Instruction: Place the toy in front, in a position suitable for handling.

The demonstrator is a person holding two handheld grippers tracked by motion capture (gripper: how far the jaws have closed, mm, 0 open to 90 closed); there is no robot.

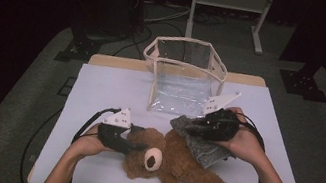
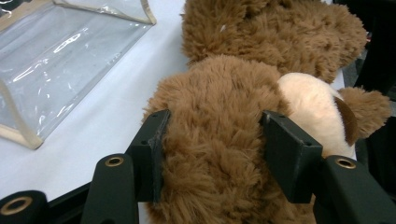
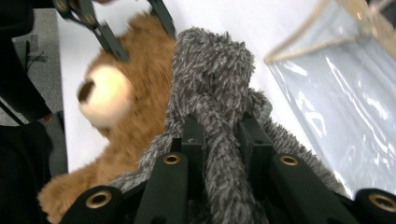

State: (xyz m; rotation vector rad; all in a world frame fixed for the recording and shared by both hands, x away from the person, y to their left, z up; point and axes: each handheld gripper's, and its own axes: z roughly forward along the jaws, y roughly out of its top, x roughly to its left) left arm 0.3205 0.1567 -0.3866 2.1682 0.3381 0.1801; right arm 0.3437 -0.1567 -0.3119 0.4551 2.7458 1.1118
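Clear plastic bag [image 1: 182, 77] stands behind teddy bear [image 1: 173, 167].

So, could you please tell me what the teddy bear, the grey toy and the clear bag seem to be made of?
The teddy bear looks like brown plush: long, matte, shaggy pile, with a shorter cream pile on the muzzle. The grey toy seems to be plush too, its fibres flecked grey and white. The clear bag appears to be glossy see-through plastic film, probably vinyl, showing creases and glare, edged in beige trim.
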